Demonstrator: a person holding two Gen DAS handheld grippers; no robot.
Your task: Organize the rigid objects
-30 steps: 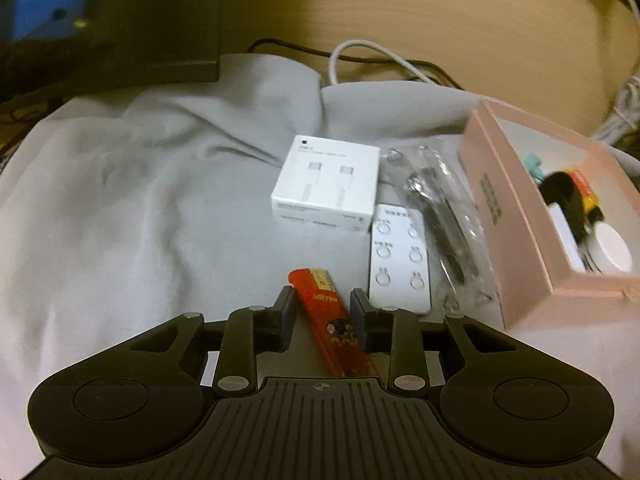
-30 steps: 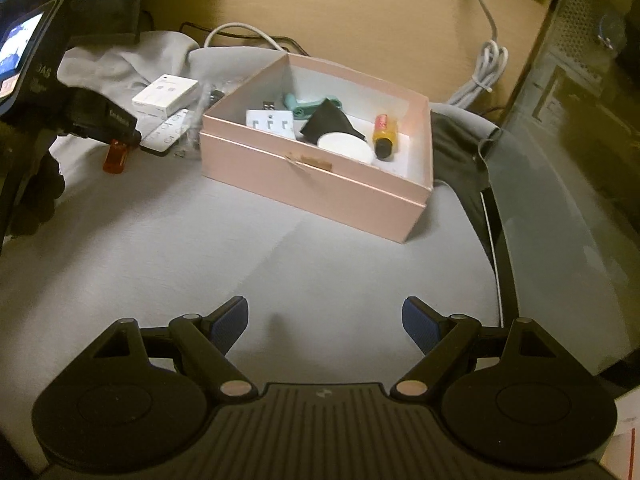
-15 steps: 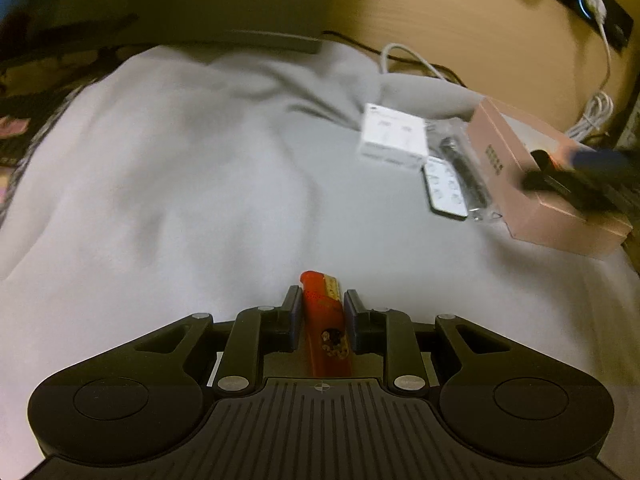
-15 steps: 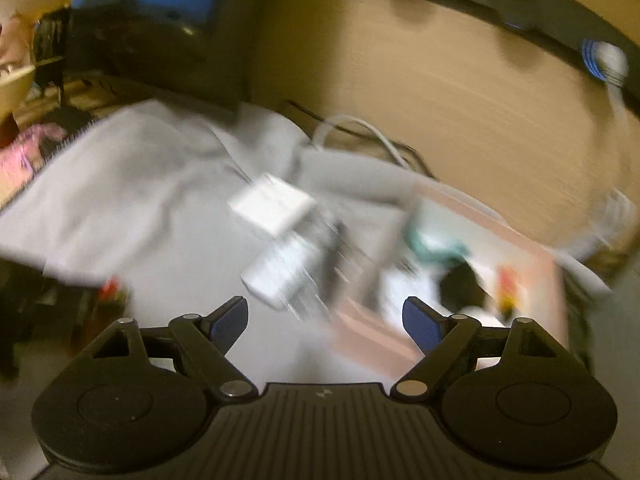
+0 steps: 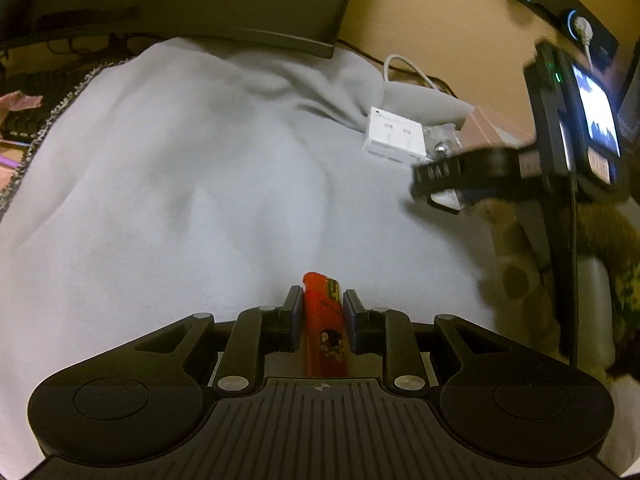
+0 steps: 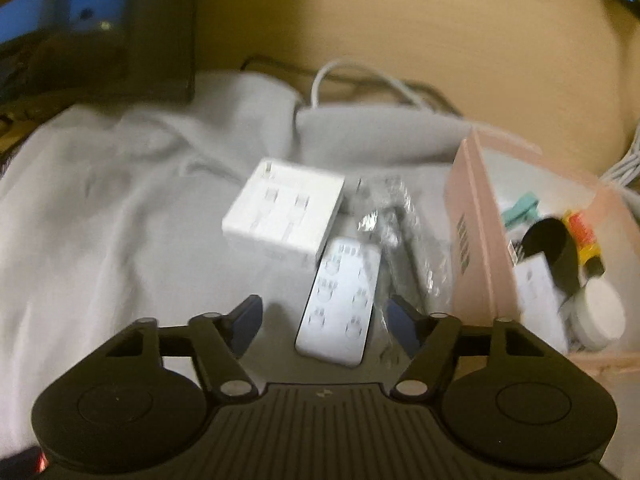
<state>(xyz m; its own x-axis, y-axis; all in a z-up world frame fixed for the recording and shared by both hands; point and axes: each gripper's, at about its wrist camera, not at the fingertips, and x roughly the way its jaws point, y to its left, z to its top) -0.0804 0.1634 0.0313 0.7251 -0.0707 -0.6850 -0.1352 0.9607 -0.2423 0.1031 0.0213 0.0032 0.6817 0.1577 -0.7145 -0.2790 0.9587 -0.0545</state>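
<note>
Left gripper (image 5: pixel 322 318) low centre in the left wrist view, jaws pinching an orange-red lighter (image 5: pixel 325 332) upright between the pads, tip poking just past the fingertips. Ahead and to the left, a broad stretch of bare grey cloth (image 5: pixel 168 184) over the bench, rumpled into soft folds, ending at a dark knitted edge along the far left and under a black monitor base (image 5: pixel 256 36) across the top. Toward the upper right, a white cable box (image 5: pixel 396 138) on the cloth, with a crinkled clear bag just beside it and a pink box (image 5: pixel 486 124) partly hidden behind the other tool. Right gripper (image 6: pixel 324 320) low centre in its own blurred view, jaws spread but closing, straddling the near end of a white remote (image 6: pixel 340 304); pads on either side of it, not pressing. Clear plastic bag (image 6: pixel 390 220) with a dark item inside touching the remote's right edge, white cable box (image 6: pixel 286 210) touching its upper left corner. Pink box (image 6: pixel 466 232) hard against the bag at the right of the frame, open-topped, holding a black piece, a white round disc, a teal item and a small yellow-orange bottle. Room tight to the right of the remote, open cloth to its left and below. White cable (image 6: pixel 360 80) looping against the tan wall at the top.
</note>
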